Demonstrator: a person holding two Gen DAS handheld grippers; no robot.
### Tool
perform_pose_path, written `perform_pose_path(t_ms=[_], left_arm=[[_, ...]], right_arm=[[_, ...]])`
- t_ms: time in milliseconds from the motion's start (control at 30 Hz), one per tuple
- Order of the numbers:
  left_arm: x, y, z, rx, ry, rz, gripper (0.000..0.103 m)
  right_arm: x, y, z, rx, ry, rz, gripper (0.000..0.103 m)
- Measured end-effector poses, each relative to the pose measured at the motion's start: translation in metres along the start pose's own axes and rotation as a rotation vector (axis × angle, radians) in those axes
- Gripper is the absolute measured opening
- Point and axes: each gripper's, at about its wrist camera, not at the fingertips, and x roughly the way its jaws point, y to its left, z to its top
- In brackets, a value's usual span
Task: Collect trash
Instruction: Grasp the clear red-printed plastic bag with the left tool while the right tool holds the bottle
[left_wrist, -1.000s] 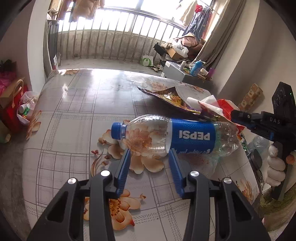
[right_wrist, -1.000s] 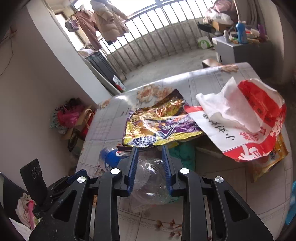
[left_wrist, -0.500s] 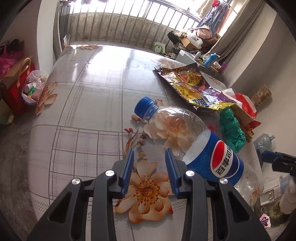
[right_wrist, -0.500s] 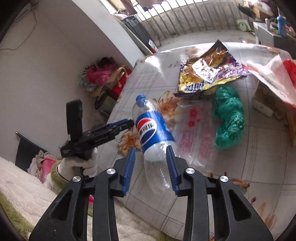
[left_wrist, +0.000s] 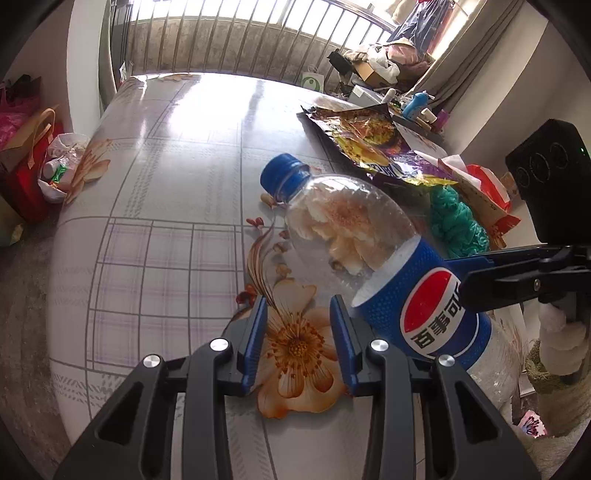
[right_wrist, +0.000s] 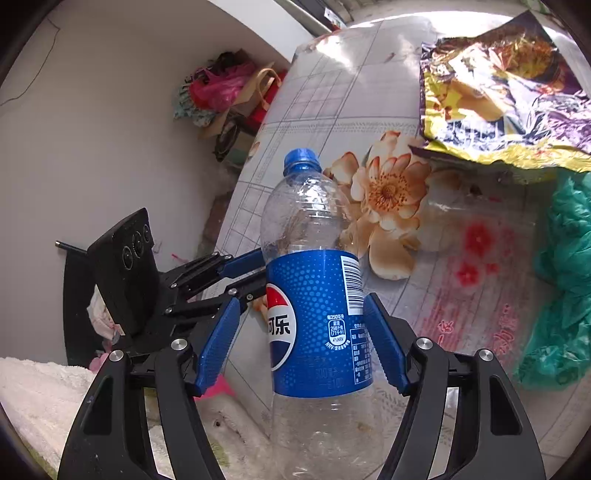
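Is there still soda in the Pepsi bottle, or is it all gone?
All gone, it looks like. The Pepsi bottle is clear plastic, and the flowered tablecloth shows straight through it. Its blue cap is on.

Empty clear Pepsi bottle, blue cap on and blue label, lying near the table edge; crumpled snack bag and green plastic bag beyond.

The left tongs point steeply downward, blue fingers apart and empty. The right tongs have just been opening, blue fingers spread wide, a white-gloved hand gripping their handle.
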Motion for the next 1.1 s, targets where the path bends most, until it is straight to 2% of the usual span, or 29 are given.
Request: perform_pose_path(t_ms=[100,200,300,433,600,767,867,1000,1100], left_arm=[[-0.001,-0.006,-0.003,0.017,-0.005,-0.015,0.032],[-0.006,-0.011,-0.004,0.034,-0.011,-0.03,0.032],[-0.017,-0.022,-0.002,0.055,-0.027,-0.065,0.032],[-0.035,-0.051,0.002,0.119,-0.054,-0.092,0.032],[-0.04,-0.098,0.009,0.199,-0.054,-0.194,0.032],[-0.011,-0.159,0.002,0.315,0.005,-0.279,0.032],[0.008,-0.182,-0.008,0.342,0.06,-0.33,0.032],[0.013,-0.189,-0.022,0.408,0.063,-0.263,0.034],[0.008,-0.179,-0.021,0.403,0.038,-0.21,0.036]], right_arm=[[0.007,-0.008,-0.004,0.04,0.027,0.043,0.054],[-0.001,-0.015,-0.011,0.08,0.0,0.093,0.053],[-0.021,-0.014,-0.022,0.088,-0.055,0.126,0.053],[-0.054,-0.006,-0.046,0.077,-0.141,0.127,0.052],[-0.102,-0.011,-0.088,0.108,-0.272,0.107,0.052],[-0.142,-0.044,-0.134,0.233,-0.38,0.059,0.052],[-0.152,-0.064,-0.154,0.318,-0.416,0.002,0.052],[-0.151,-0.081,-0.166,0.388,-0.417,-0.119,0.052],[-0.146,-0.082,-0.164,0.392,-0.415,-0.175,0.05]])
